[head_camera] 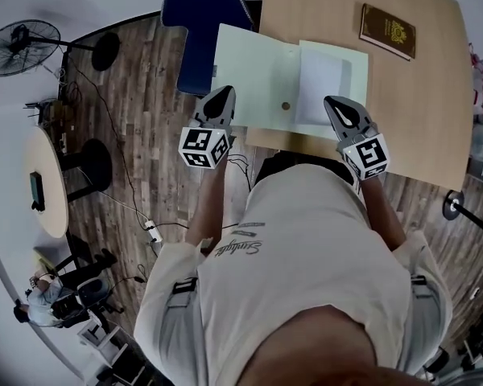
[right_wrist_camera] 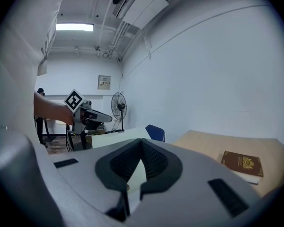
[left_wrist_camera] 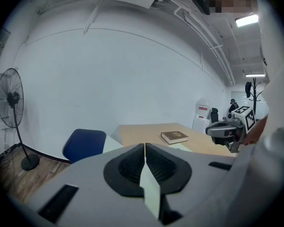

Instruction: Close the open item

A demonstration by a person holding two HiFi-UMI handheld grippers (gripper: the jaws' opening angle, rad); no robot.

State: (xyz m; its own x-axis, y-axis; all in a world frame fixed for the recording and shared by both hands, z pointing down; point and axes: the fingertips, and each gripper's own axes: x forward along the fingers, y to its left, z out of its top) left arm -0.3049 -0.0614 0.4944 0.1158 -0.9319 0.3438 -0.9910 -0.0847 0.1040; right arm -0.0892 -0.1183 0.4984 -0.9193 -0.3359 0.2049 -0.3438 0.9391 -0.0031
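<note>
Thin, pale folder flap (left_wrist_camera: 149, 188) is shown pinched in left gripper (left_wrist_camera: 145, 146) only by left gripper view; right gripper (right_wrist_camera: 141, 142) is pressed together.

**Folder still wide open**

The pale green folder (head_camera: 253, 67) is spread open, inside up. Its right half rests on the table (head_camera: 423, 103) with a white sheet (head_camera: 322, 77) in it. Its left cover overhangs the table's edge, pinched in my left gripper (head_camera: 224, 95).
</note>
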